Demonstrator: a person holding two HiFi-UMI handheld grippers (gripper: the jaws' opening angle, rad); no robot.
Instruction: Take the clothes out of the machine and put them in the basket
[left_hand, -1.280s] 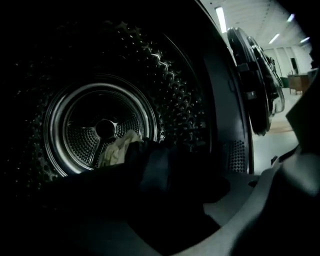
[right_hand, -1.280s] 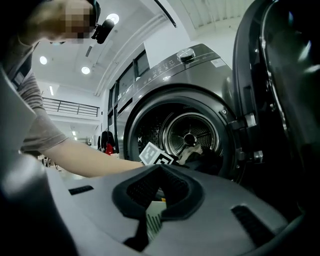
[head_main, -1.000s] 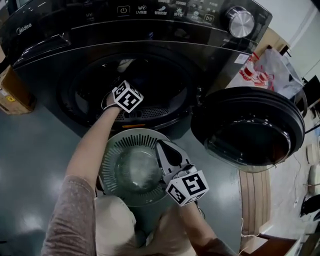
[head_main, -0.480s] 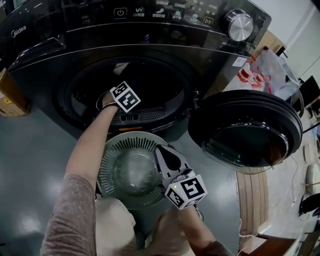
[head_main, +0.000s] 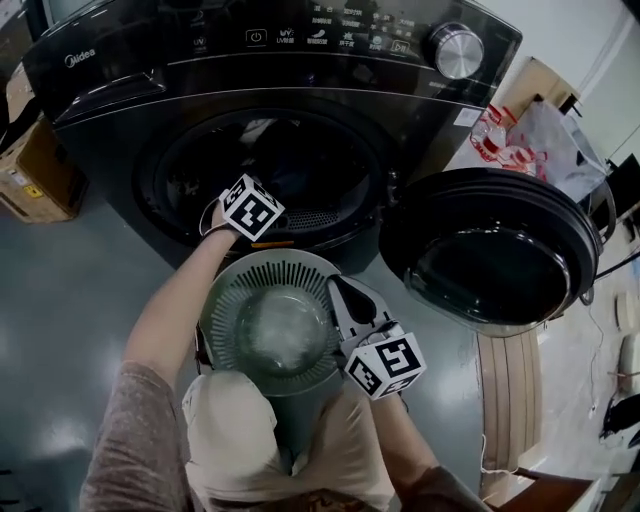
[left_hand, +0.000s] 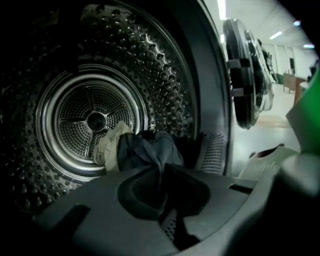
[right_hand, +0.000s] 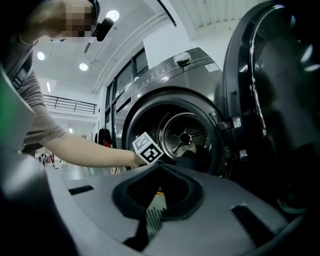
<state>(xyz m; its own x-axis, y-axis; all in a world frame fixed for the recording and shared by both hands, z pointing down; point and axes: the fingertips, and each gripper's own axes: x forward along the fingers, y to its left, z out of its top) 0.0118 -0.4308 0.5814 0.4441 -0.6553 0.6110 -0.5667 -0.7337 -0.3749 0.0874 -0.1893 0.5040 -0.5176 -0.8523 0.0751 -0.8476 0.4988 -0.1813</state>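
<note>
My left tongs (left_hand: 163, 169) have just closed, pinching the dark garment (left_hand: 149, 150) (its far folds are lost in drum (left_hand: 95, 120) shadow). The right tongs (right_hand: 160, 167) look closed and empty, partly covering the basket (head_main: 225, 290).

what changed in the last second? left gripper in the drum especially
The left gripper has just been closing its jaws and is now shut on the dark garment inside the drum. It has drawn back slightly toward the person. Unchanged: right gripper shut and empty at the basket rim, door open.
</note>
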